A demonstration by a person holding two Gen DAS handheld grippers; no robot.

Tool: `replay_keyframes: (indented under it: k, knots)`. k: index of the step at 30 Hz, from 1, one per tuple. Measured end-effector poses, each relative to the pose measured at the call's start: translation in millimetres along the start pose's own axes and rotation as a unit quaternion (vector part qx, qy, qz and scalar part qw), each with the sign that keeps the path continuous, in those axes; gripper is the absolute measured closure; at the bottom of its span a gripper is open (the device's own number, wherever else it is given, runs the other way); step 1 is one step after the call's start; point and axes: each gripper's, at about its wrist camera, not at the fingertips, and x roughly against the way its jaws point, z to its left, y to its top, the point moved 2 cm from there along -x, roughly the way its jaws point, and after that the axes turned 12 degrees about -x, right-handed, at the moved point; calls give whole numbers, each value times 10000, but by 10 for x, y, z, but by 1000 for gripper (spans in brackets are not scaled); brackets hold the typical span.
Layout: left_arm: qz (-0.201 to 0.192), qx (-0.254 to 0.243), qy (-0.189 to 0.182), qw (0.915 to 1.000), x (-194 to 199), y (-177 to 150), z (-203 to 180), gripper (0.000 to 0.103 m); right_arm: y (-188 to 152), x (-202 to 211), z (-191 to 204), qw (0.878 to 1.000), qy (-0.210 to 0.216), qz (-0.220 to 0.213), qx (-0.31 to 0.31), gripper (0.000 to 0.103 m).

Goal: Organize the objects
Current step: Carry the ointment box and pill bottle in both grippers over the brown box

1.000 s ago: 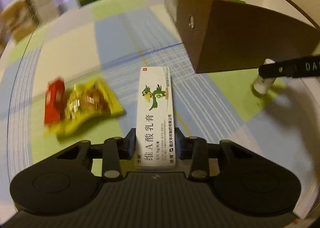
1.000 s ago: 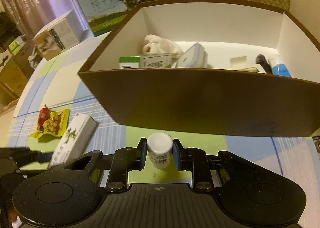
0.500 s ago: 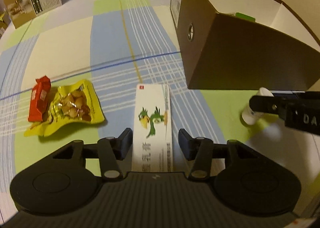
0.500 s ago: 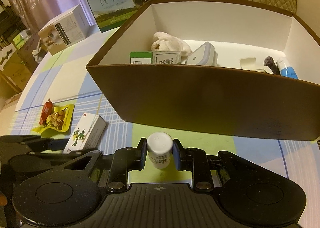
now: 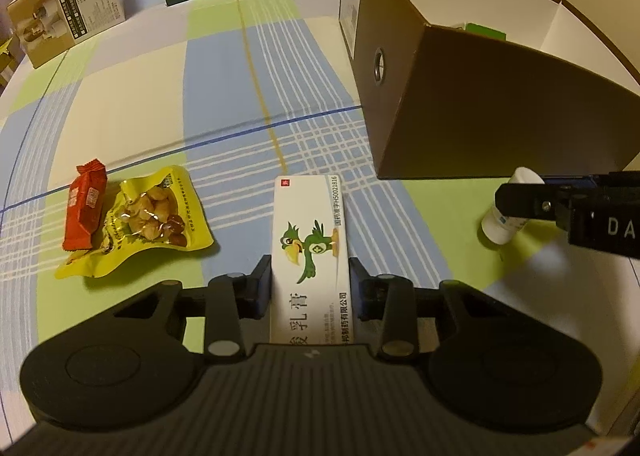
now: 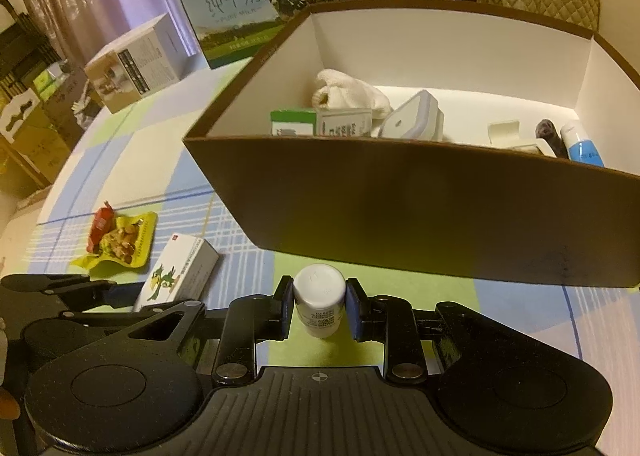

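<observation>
- Left gripper (image 5: 308, 284): jaws stand either side of the white ointment carton (image 5: 308, 252), the one with a green bird printed on it. The pads sit right beside the carton's long sides; a narrow gap seems to show at each one. Cannot tell whether it is clamped.
- Carton lies flat on the checked tablecloth (image 5: 132, 96), long axis pointing away from the left wrist camera, its far end short of the brown box (image 5: 500, 112).
- Right gripper (image 6: 319, 302): both pads pressed on the sides of a small white bottle (image 6: 319, 298), holding it upright. White cap up, printed label facing the camera. Whether the base touches the cloth cannot be told.
- In the left wrist view the same bottle (image 5: 506, 212) sits in the right gripper's black fingers (image 5: 532, 202), just in front of the brown box's near wall.
- Brown box is open-topped, white inside. Contents: rolled white cloth (image 6: 348, 92), green-and-white carton (image 6: 320, 122), grey-white case (image 6: 414, 122), blue-and-white tube (image 6: 582, 146), a dark item beside it.
- Left of the ointment carton: yellow nut packet (image 5: 140, 220) with a red wrapped snack (image 5: 84, 208) touching its left edge.
- Far side of the table: milk cartons (image 6: 256, 0) and a beige box (image 5: 66, 16).
</observation>
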Motion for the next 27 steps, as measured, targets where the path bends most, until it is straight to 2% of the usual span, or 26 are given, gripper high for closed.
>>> replay_keyframes:
  k: [6,11,17,21,27]
  knots:
    - [-160,74,72,9998,189,31,46,70,24,109,92,9993,344,-131,84,79]
    - [-330,392,56,9987,413,90,94,70,56,277,219,9974,648,-273,174,79]
    - [-615,417,64,9972,740,256,48,70,149,666,414,9911,1018,-771,384,79]
    - [-803,292,44,9963,947,482,1,70,293,866,425,9889,993,-1052,344,79]
    - [-1057,67,-48,9944,1126,934,-172,70,616,1096,159,9863,562,-1553,2,79]
